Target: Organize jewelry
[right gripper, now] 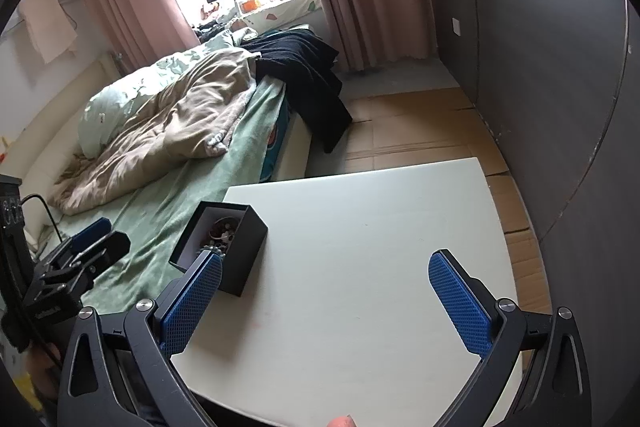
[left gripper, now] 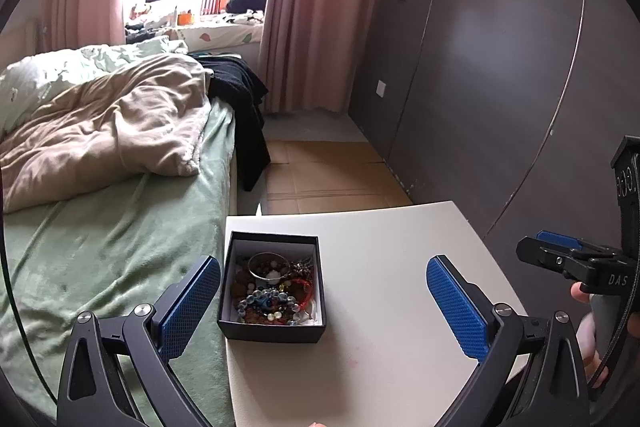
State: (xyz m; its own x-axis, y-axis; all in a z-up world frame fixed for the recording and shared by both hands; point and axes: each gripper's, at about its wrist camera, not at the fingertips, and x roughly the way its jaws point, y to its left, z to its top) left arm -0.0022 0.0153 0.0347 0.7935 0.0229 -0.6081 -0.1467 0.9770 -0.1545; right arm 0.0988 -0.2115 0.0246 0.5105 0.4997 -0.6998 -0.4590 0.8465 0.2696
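Two blue-padded black grippers up front, both spread wide with nothing between the pads – the left gripper and the right gripper. One open black cardboard jewelry box sits near the white table's left edge, holding one silver bangle on tangled beads. Past it – one green-sheeted bed.

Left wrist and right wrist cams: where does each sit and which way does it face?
Left wrist: on the left gripper, above the white table, looking down into the black jewelry box; own open blue pads frame it, right gripper at the right edge.
Right wrist: on the right gripper, further right over the table, seeing the box obliquely; left gripper at the left edge.
Shared: table, box, bed, pink curtains, window.
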